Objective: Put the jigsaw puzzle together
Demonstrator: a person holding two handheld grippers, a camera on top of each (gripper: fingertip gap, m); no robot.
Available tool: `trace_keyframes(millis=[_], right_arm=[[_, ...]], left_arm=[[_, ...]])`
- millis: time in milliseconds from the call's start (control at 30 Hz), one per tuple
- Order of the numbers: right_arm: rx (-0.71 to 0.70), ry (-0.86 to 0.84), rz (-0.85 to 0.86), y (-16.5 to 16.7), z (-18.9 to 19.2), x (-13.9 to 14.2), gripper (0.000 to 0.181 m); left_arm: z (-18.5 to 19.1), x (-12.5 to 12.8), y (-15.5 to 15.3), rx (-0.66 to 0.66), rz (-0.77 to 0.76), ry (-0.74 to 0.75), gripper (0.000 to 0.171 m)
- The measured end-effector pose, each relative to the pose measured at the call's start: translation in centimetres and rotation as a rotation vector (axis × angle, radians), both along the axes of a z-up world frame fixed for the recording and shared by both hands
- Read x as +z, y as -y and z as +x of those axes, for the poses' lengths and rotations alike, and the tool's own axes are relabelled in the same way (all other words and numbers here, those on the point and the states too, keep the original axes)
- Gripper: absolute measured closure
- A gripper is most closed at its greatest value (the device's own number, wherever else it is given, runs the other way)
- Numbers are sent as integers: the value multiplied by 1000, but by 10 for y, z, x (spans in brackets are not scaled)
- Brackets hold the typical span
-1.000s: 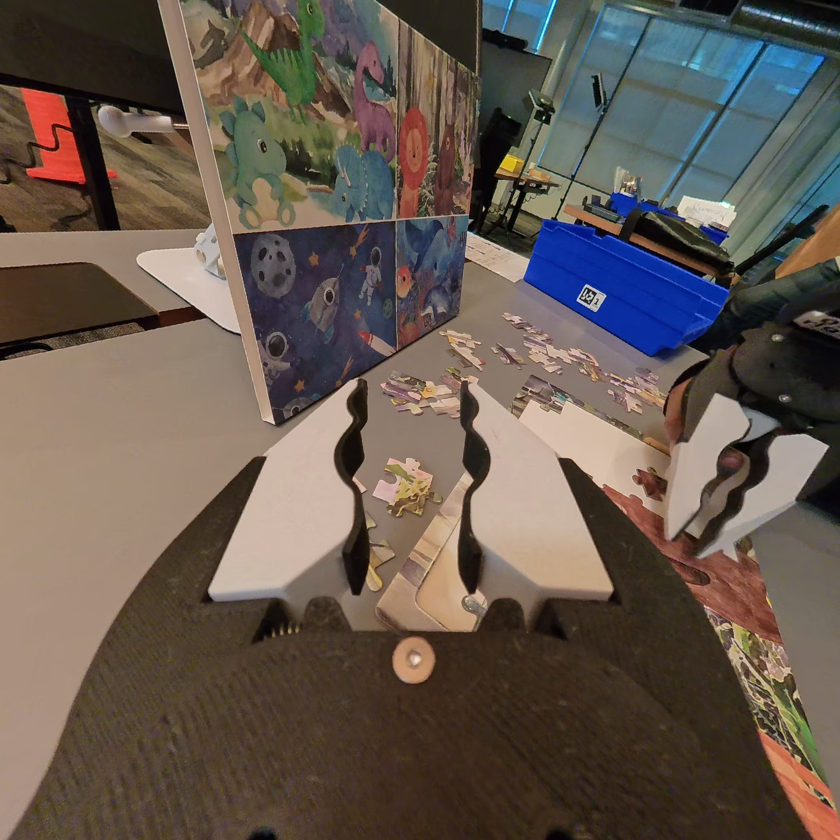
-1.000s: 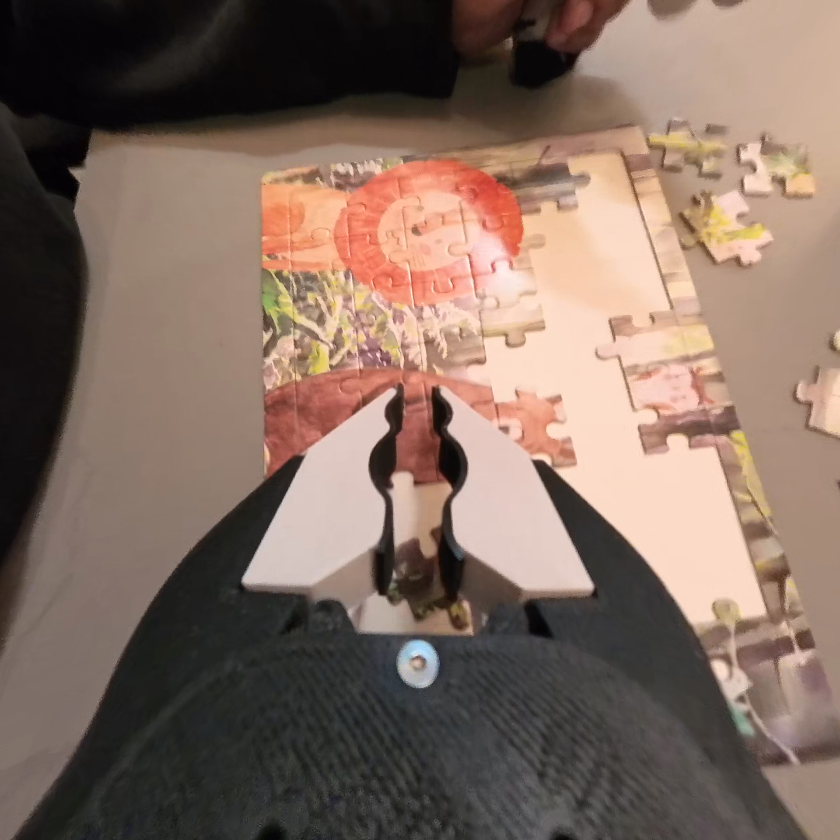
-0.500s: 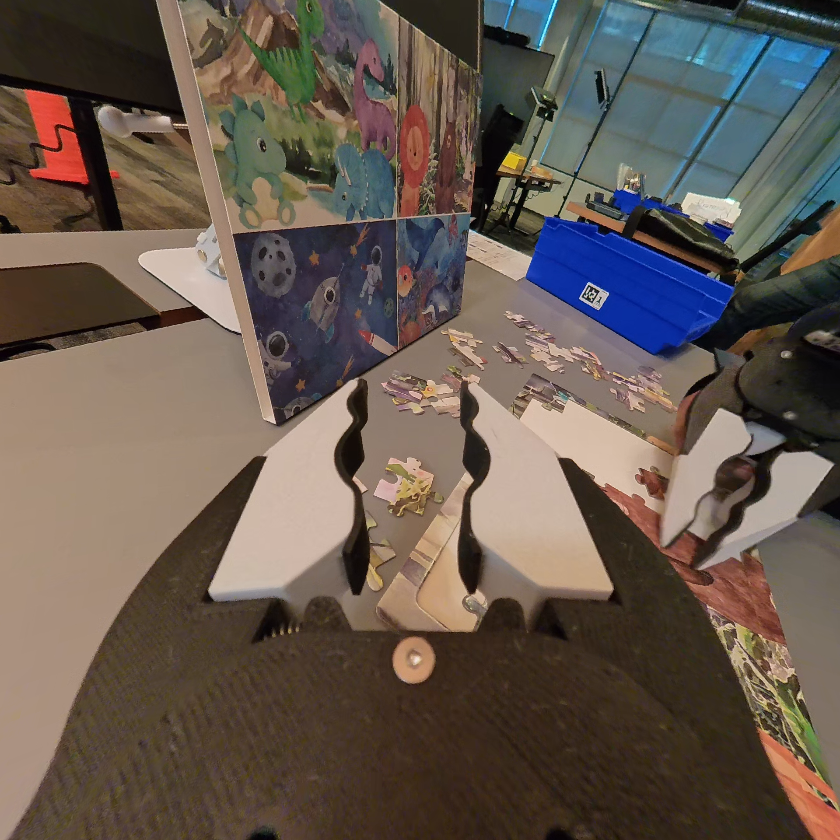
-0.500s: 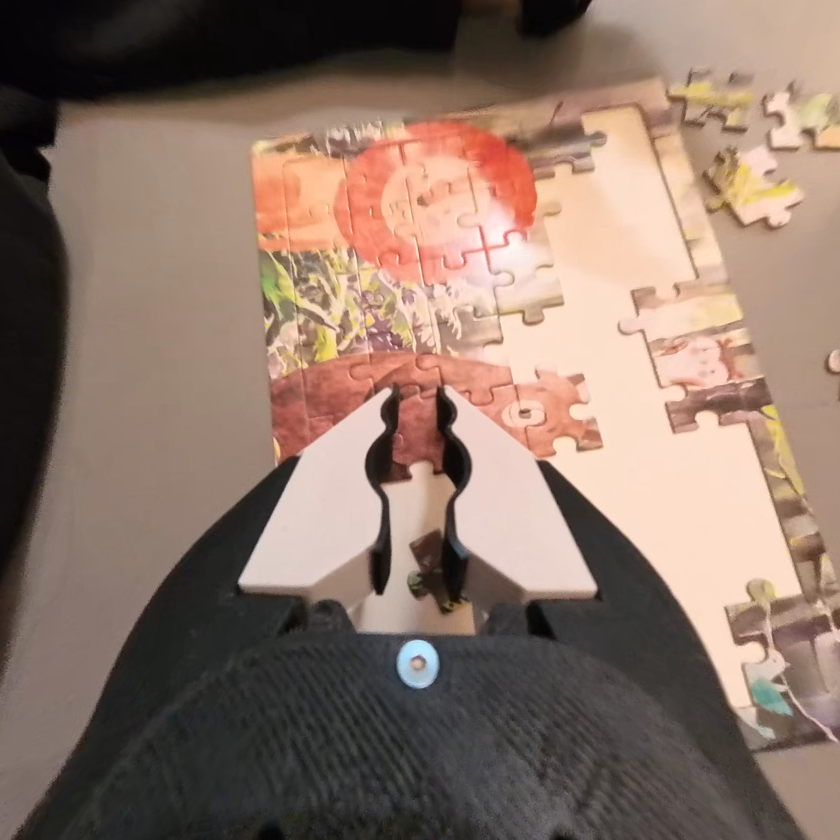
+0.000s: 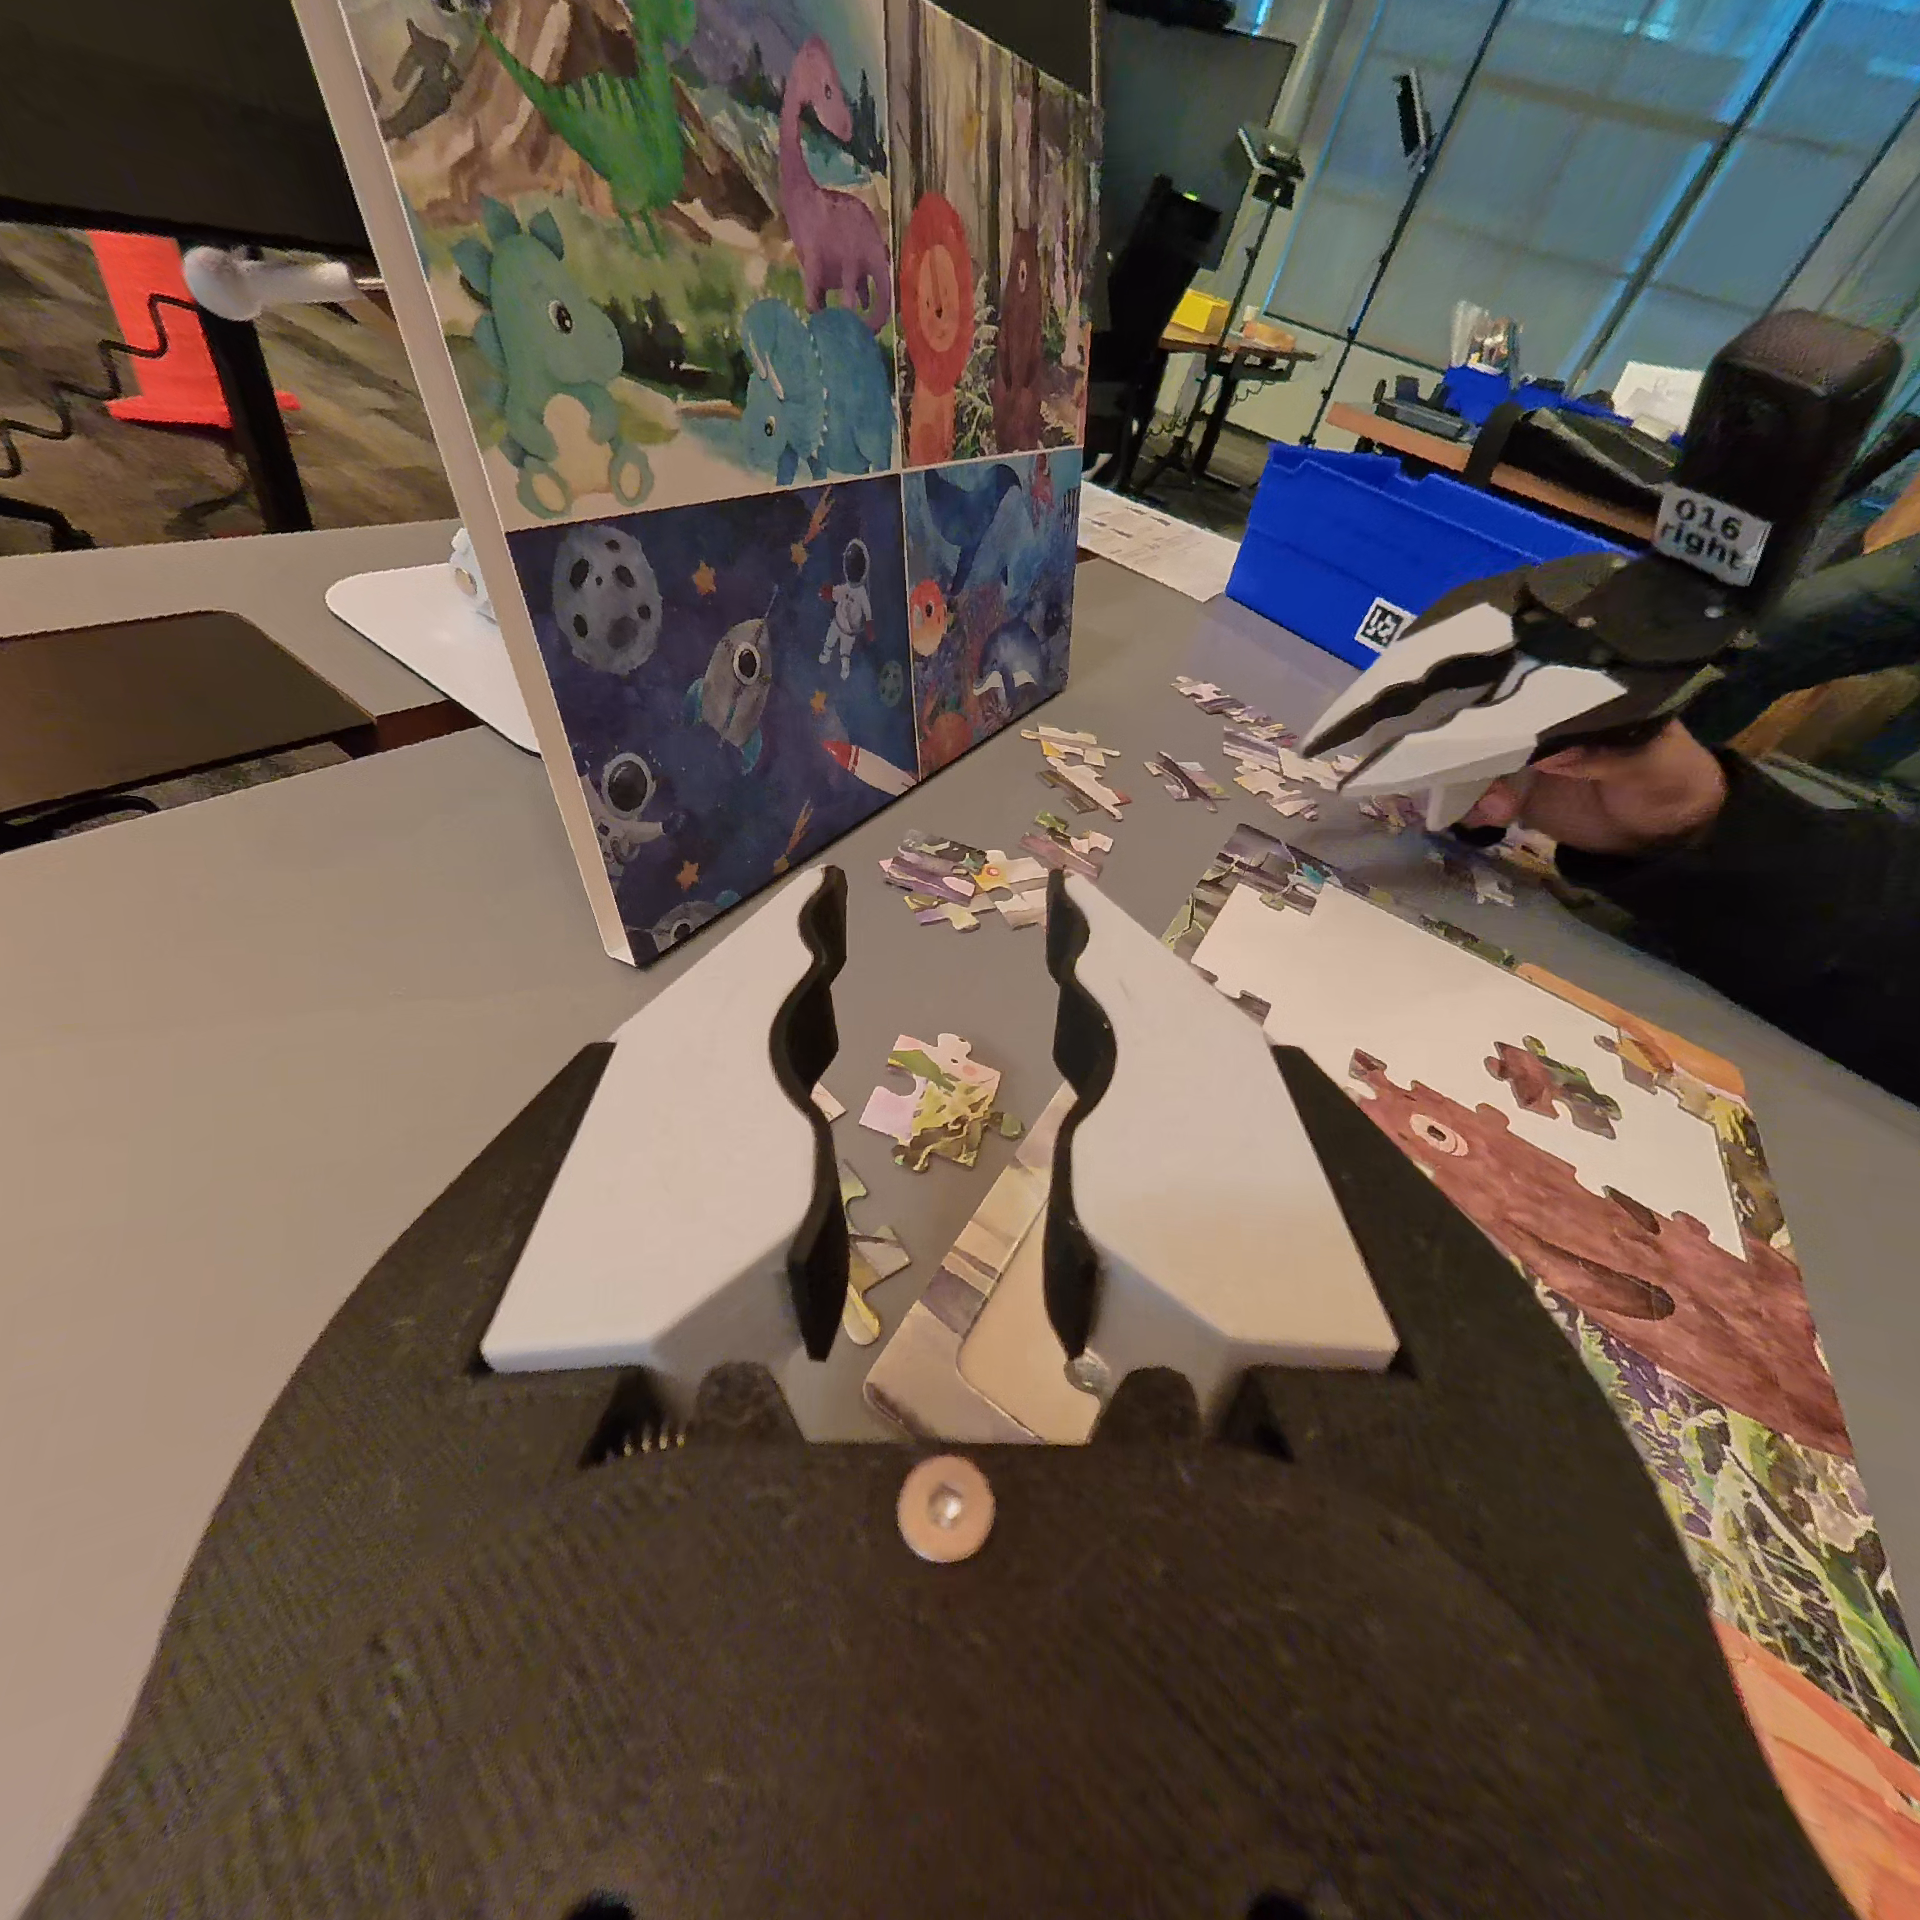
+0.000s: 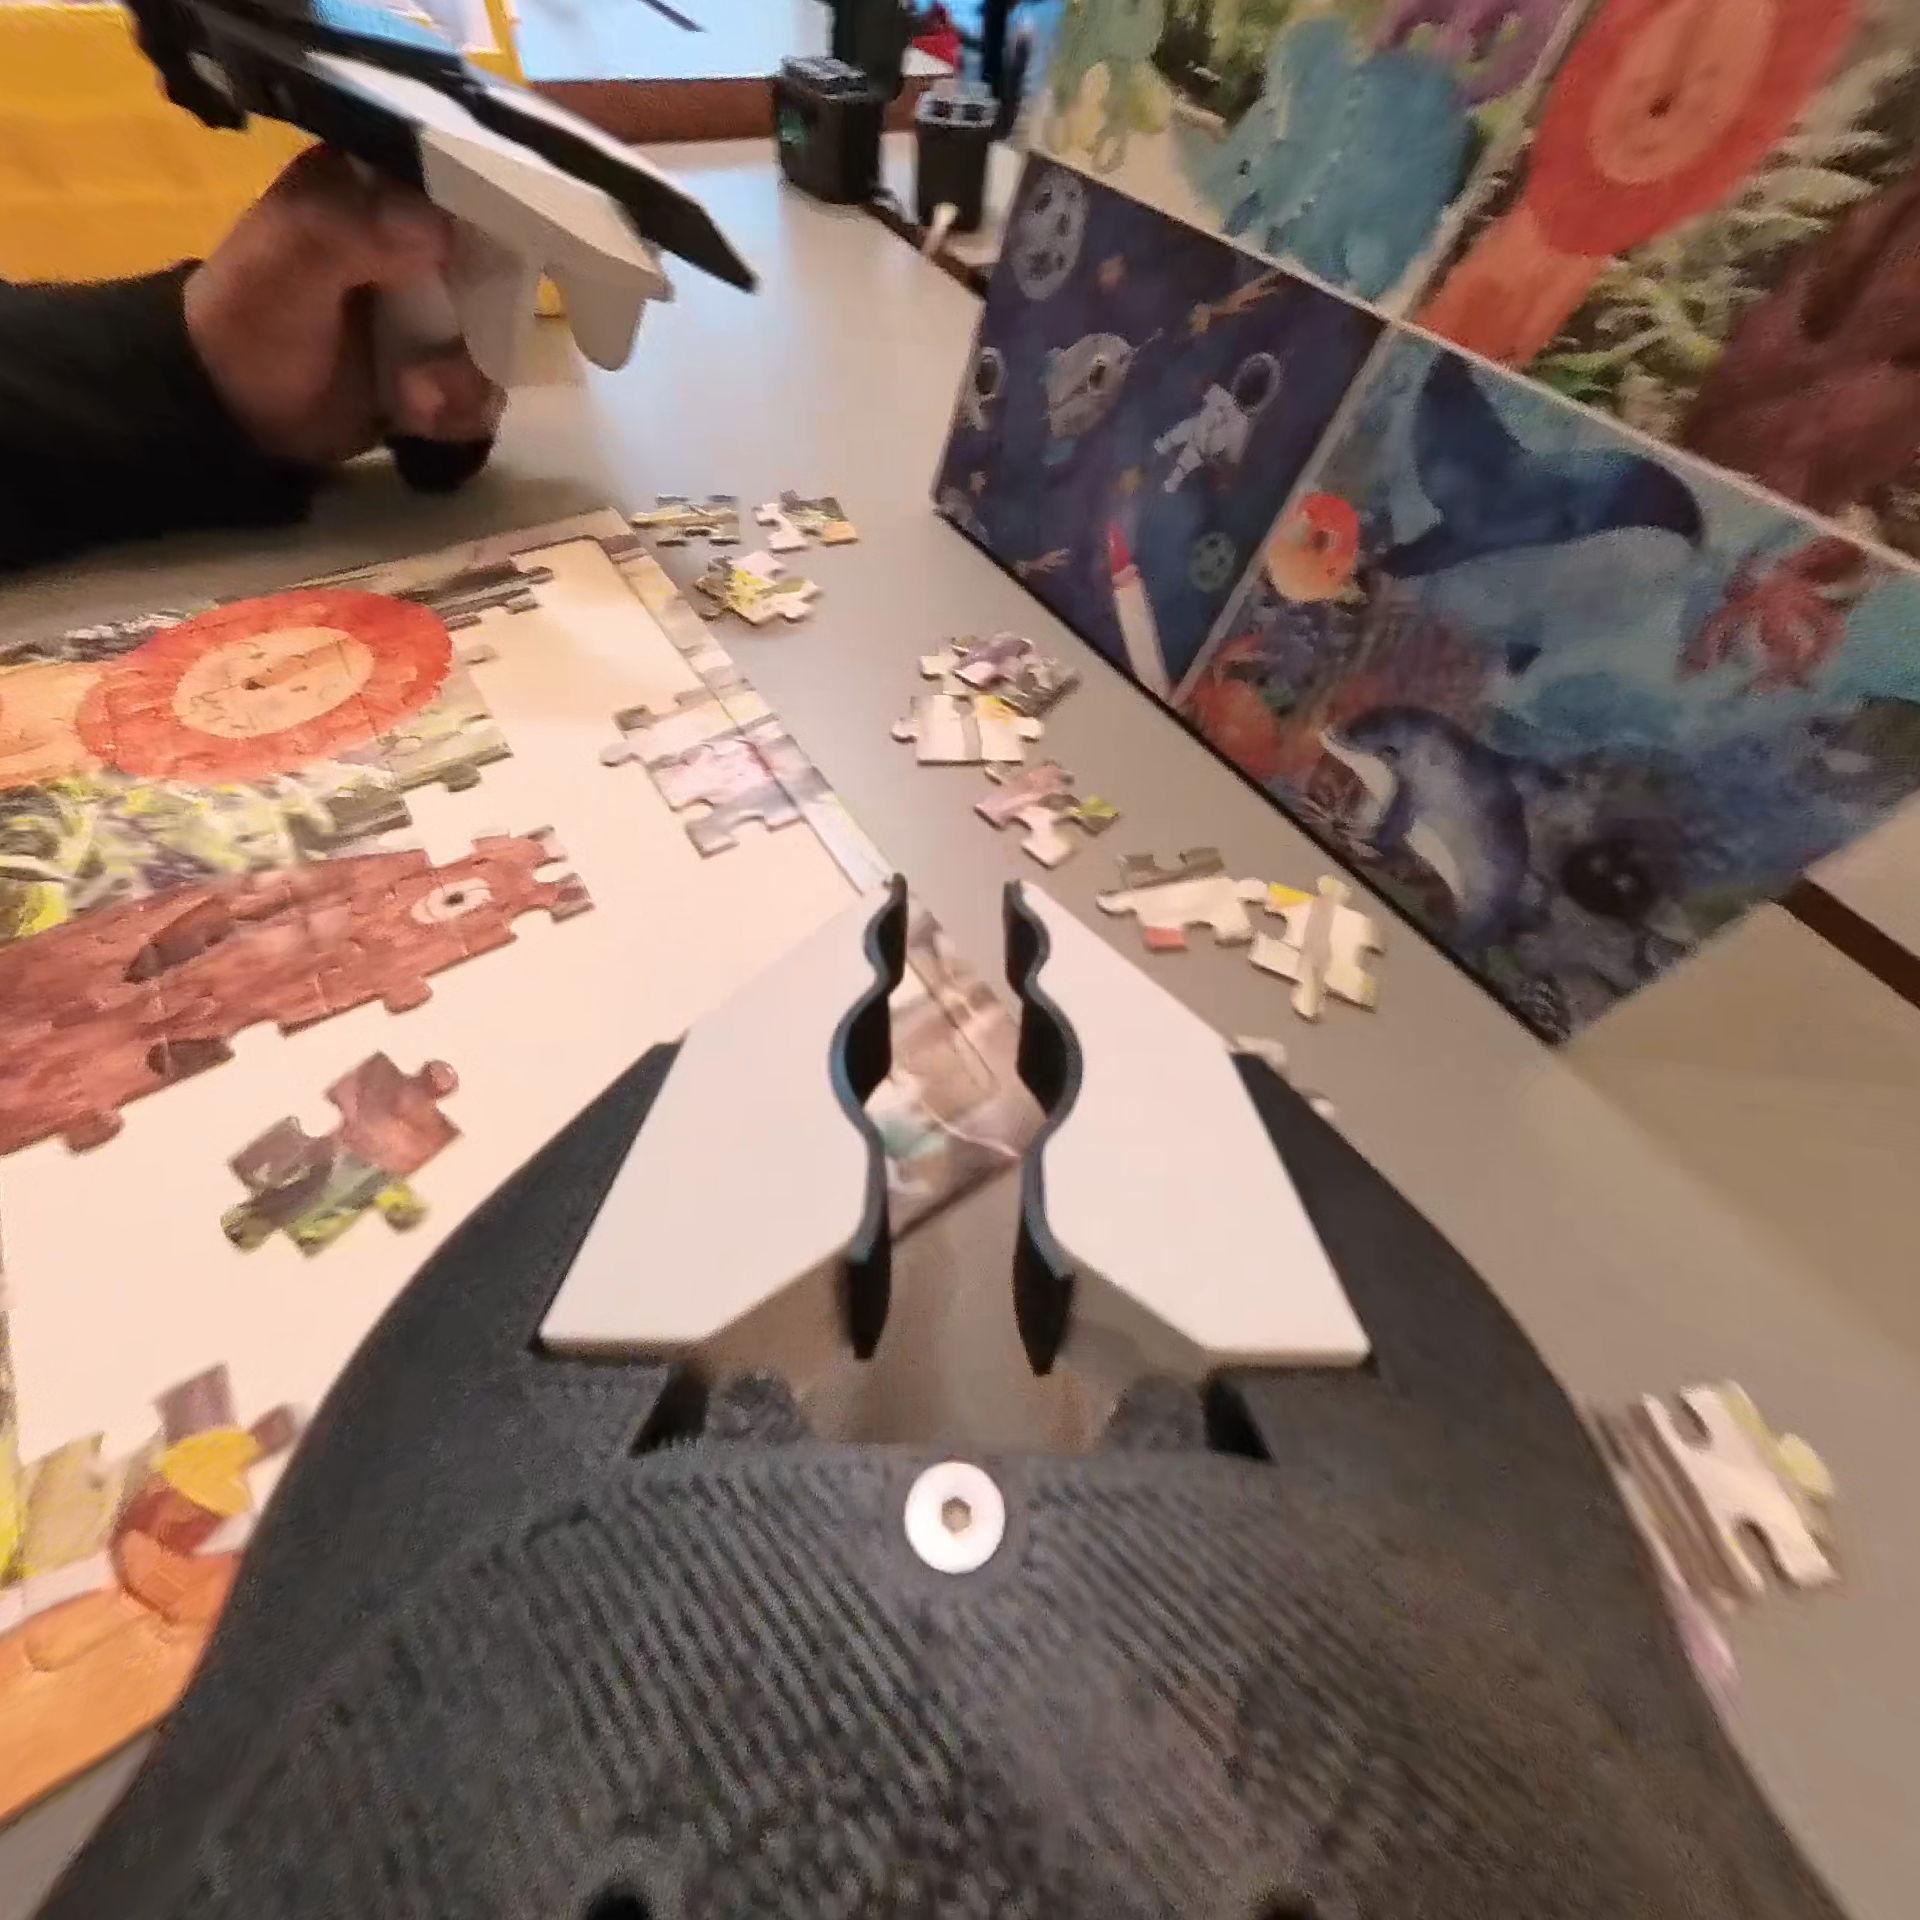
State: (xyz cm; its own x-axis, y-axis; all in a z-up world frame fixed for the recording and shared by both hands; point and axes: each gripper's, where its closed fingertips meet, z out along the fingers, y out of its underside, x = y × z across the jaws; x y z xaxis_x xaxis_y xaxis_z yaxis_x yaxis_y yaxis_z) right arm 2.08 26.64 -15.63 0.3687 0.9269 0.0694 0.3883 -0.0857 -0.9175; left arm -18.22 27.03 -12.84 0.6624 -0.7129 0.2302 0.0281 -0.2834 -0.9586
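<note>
The partly built jigsaw [image 5: 1621, 1278] lies in its white tray [image 6: 582, 1018], with an orange lion [image 6: 260, 686] and a brown bear [image 6: 208, 966] assembled. A loose brown-and-green piece [image 6: 343, 1153] lies on the bare tray; it also shows in the left wrist view [image 5: 1553, 1086]. My left gripper [image 5: 943, 894] is open and empty, low over the tray's corner and a loose pale piece [image 5: 940, 1112]. My right gripper [image 6: 956, 904] is slightly open and empty, above the tray's far edge, pointing at the loose pieces [image 6: 1247, 925]. It shows raised in the left wrist view [image 5: 1320, 743].
An upright picture box [image 5: 727, 468] stands on the grey table behind the loose pieces [image 5: 987, 873]; it fills the right of the right wrist view [image 6: 1455, 623]. A blue bin [image 5: 1382, 551] sits at the far right. A hand [image 6: 312, 312] holds the left gripper. Tip to tip, the grippers are about 20 cm apart. The right gripper is farther from the loose pale piece [image 5: 940, 1112], some 20 cm, than the left, some 8 cm. It is also in sight in the right wrist view [image 6: 734, 576].
My right gripper left its brown piece on the bare tray, lifted off the puzzle and swung toward the loose pieces by the box. The left gripper has not moved.
</note>
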Motion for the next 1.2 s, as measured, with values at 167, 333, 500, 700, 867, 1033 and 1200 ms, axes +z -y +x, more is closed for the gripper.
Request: trace_keyframes(millis=[167, 333, 500, 700, 867, 1033, 1200], right_arm=[[-154, -1, 59, -22, 38, 14, 164], [-224, -146, 61, -26, 58, 41, 163], [-244, -247, 36, -20, 70, 50, 162], [-233, -256, 15, -16, 70, 47, 162], [-220, -247, 40, -12, 66, 52, 162], [-202, -275, 18, -10, 62, 52, 163], [-179, -243, -9, -9, 55, 41, 161]], left_arm=[[2, -2, 0, -3, -6, -20, 135], [1, -1, 0, 9, 6, -24, 135], [1, -2, 0, 17, 18, -41, 134], [3, -3, 0, 20, 22, -64, 134], [2, -5, -2, 22, 3, -59, 134], [-1, -3, -3, 27, -6, -30, 134], [0, -4, -2, 7, -22, -15, 134]])
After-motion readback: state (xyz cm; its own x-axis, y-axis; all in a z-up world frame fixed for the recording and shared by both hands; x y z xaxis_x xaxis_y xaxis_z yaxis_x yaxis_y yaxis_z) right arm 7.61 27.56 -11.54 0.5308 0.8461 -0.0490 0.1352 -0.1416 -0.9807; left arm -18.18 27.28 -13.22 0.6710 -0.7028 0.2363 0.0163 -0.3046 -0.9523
